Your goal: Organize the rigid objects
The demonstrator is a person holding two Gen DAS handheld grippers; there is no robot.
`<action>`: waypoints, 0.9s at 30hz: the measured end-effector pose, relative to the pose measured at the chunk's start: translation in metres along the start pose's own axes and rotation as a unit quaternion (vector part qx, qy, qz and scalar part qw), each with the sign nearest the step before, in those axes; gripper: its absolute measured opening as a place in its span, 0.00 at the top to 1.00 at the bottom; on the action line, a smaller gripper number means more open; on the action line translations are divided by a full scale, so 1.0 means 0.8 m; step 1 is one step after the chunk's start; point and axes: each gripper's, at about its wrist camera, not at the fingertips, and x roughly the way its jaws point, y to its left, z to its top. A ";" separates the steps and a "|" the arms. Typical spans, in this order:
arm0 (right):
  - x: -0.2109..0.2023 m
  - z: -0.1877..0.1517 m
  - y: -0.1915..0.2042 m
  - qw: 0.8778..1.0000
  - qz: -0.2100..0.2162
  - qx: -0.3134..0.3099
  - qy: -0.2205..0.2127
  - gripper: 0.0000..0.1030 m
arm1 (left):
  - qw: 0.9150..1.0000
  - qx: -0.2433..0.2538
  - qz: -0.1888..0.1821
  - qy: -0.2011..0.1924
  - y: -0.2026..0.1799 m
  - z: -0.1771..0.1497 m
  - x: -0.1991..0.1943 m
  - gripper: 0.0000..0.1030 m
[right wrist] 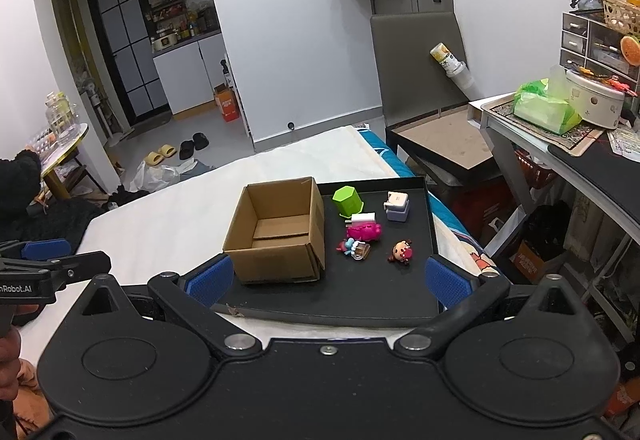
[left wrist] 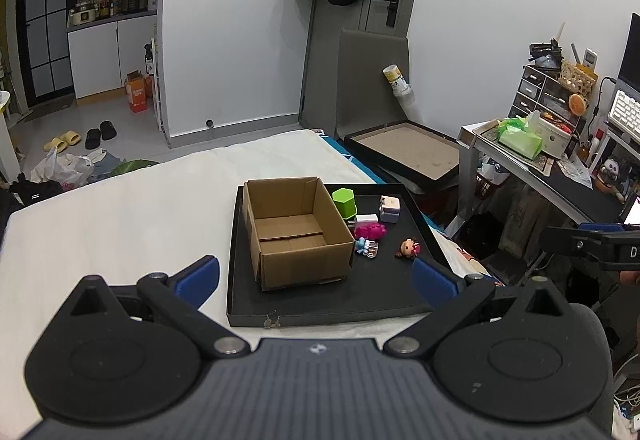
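Observation:
An open, empty cardboard box (left wrist: 294,230) (right wrist: 276,230) stands on the left half of a black tray (left wrist: 360,296) (right wrist: 360,300) on a white bed. To its right lie a green hexagonal container (left wrist: 344,202) (right wrist: 347,200), a small white plug (left wrist: 366,219) (right wrist: 363,218), a lilac-and-white cube (left wrist: 389,208) (right wrist: 397,207), a magenta toy (left wrist: 370,230) (right wrist: 363,230), a blue-and-clear figure (left wrist: 366,248) (right wrist: 354,248) and a small doll (left wrist: 408,248) (right wrist: 401,251). My left gripper (left wrist: 316,278) and right gripper (right wrist: 328,280) hover open at the tray's near edge, holding nothing.
The white mattress (left wrist: 120,216) stretches left of the tray. A desk (left wrist: 532,164) with a green tissue pack (right wrist: 546,108) and drawers stands at the right. Another black tray (left wrist: 404,156) leans beyond the bed. Shoes and bags lie on the floor at the back left.

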 end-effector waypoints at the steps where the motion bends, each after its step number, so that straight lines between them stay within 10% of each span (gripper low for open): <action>1: 0.000 0.000 0.000 1.000 -0.001 -0.001 -0.001 0.00 | 1.000 0.000 0.000 0.000 0.000 0.000 0.000 0.01; 27: 0.023 -0.010 -0.010 1.000 -0.011 0.019 0.011 0.00 | 1.000 -0.020 0.001 0.013 0.010 -0.009 0.035 0.01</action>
